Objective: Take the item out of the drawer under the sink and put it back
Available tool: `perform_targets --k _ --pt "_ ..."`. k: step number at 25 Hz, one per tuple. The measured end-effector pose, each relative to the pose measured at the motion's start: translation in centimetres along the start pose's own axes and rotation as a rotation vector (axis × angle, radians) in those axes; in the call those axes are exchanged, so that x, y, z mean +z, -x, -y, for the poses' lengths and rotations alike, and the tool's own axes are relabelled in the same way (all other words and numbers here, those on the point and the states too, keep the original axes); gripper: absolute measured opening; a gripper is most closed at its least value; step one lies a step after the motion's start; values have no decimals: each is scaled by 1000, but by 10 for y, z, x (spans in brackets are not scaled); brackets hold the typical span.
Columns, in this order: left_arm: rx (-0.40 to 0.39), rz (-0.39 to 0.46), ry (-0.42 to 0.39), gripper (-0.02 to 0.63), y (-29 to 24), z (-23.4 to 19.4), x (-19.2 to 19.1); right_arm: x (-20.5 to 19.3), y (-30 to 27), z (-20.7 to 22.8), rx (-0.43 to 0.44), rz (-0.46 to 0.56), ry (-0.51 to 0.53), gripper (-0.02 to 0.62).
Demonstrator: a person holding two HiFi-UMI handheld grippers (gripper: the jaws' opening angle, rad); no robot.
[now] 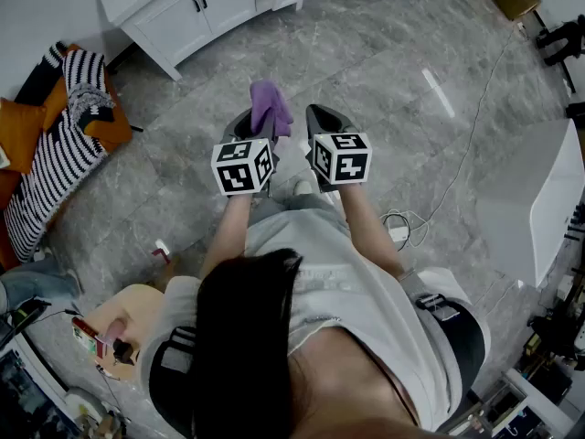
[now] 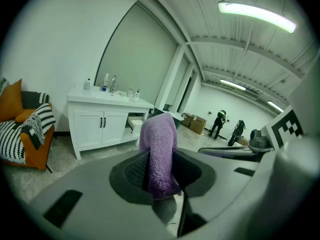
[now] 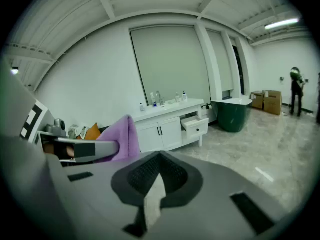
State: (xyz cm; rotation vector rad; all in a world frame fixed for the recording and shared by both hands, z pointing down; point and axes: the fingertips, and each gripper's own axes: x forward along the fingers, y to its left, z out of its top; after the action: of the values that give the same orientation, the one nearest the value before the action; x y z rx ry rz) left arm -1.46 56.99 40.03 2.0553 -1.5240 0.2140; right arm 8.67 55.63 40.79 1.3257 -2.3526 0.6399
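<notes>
A person standing on a grey marbled floor (image 1: pixel 393 71) held a purple cloth (image 2: pixel 159 149) in the left claw (image 2: pixel 160 176), whose jaws were closed partway, clamped on the cloth's lower end. The rest of the cloth stood upright above the pads, its top folded over. The right claw (image 3: pixel 159 176), level with the left and just beside it, was fully shut, pads pressed together with nothing between them.

The cloth was in the air in front of the person, well apart from the white sink cabinet (image 3: pixel 162 126) standing against the far wall. At the cabinet's right end a drawer (image 3: pixel 196 125) stood pulled out; what lay inside could not be made out. Its two doors to the left were shut, and several bottles (image 3: pixel 156 100) stood on its tabletop. A dark green tub (image 3: pixel 232 115) sat to the right of the cabinet, and cardboard boxes (image 3: pixel 267 101) and a standing person (image 3: pixel 296 91) were visible at the far right. To the left, a sofa (image 1: pixel 55 144) carried an orange cushion (image 1: pixel 20 126) and a black-and-white striped blanket (image 1: pixel 50 172). A white cable (image 1: pixel 457 167) trailed across the floor at right
</notes>
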Motion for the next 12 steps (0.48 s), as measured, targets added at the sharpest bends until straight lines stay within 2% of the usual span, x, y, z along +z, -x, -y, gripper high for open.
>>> perform_targets --k 12 --pt "-13 0 4 97 -2 -17 11 6 -16 -13 -6 0 -5 15"
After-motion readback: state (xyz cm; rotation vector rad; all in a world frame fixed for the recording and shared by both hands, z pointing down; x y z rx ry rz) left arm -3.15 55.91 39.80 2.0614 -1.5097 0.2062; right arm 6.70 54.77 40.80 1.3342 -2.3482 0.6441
